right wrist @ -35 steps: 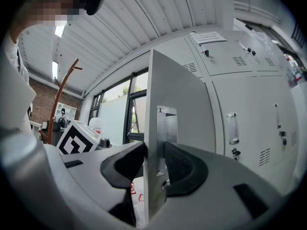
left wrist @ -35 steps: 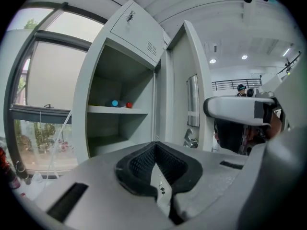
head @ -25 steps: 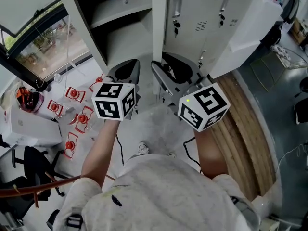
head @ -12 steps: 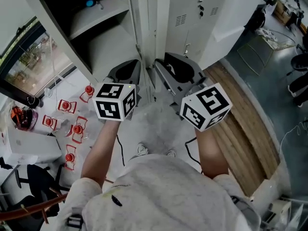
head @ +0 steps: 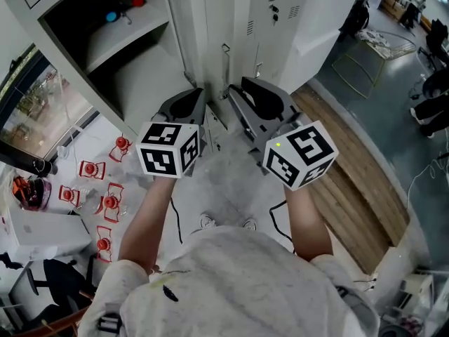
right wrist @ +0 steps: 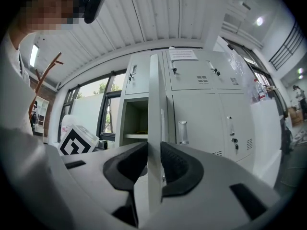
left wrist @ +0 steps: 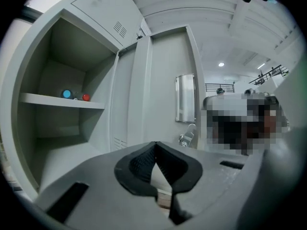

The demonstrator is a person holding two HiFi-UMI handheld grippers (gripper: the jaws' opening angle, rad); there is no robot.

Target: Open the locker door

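Right hand-held gripper: held level; its jaws have just been closing, and the free edge of the locker door is now pinched between the two pads
Left hand-held gripper: jaws brought together at the tips, nothing held between them; kept just beside the right one, short of the lockers, and taking no part in the grip
Locker door: swung well out from its frame and seen edge-on in the right gripper view, with its edge turned toward the person
Compartment: fully exposed to the left of the door; a shelf is seen inside, carrying a small blue item and a small red item
Neighbouring lockers: closed, to the right of the open door; not touched
Work done: the door is off its latch and parted from the frame, so the opening is judged to be largely achieved
Work left: at most a further swing to bring the door wider, then release of the edge; how far the hinge allows cannot be told
Risk noted: the grip is on a thin metal edge, so slipping is judged possible if the door is pulled sideways
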